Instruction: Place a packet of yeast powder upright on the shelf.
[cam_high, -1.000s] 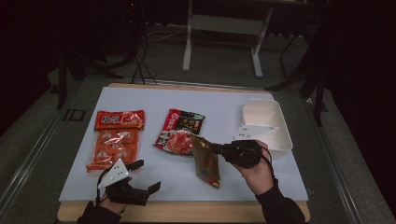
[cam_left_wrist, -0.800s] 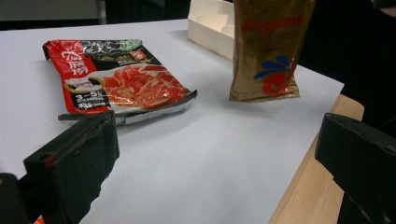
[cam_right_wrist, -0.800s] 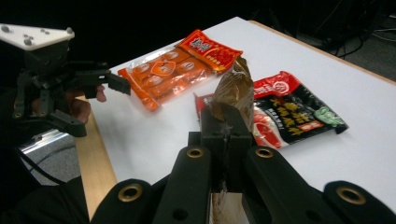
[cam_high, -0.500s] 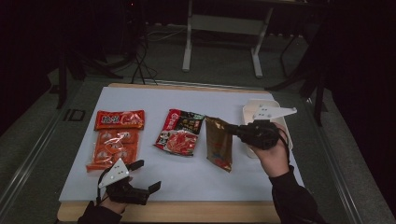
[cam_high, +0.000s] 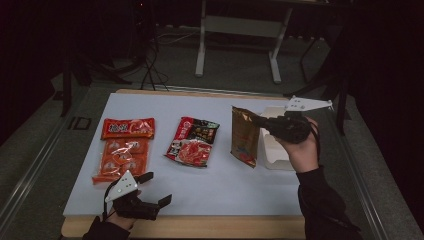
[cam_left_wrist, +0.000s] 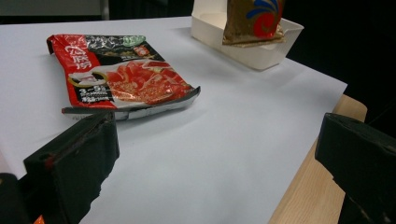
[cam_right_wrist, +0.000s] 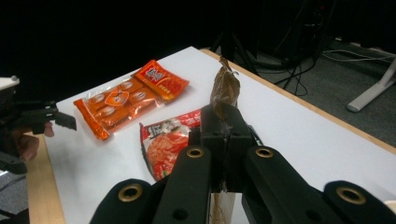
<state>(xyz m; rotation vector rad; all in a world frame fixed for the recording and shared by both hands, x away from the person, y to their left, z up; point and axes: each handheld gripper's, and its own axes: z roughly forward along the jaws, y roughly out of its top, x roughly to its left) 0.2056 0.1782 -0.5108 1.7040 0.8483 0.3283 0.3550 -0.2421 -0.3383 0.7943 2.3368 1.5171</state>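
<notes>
The right gripper (cam_high: 261, 121), jaws clamped on the top edge of the flat brown-gold foil pouch (cam_high: 245, 136), has carried it up off the white table cover (cam_high: 225, 180) and over toward three o'clock, so it now hangs upright at the near rim of the white rectangular tray (cam_high: 272, 150). Judging by that, the drop into the tray is next. Down at seven o'clock the left gripper (cam_high: 155, 189) waits with jaws spread, empty.

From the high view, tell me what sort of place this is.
Probably a lab or recording studio rather than a kitchen: a table under a white sheet stands in a dark room, with cables on the grey floor and a desk frame behind.
</notes>
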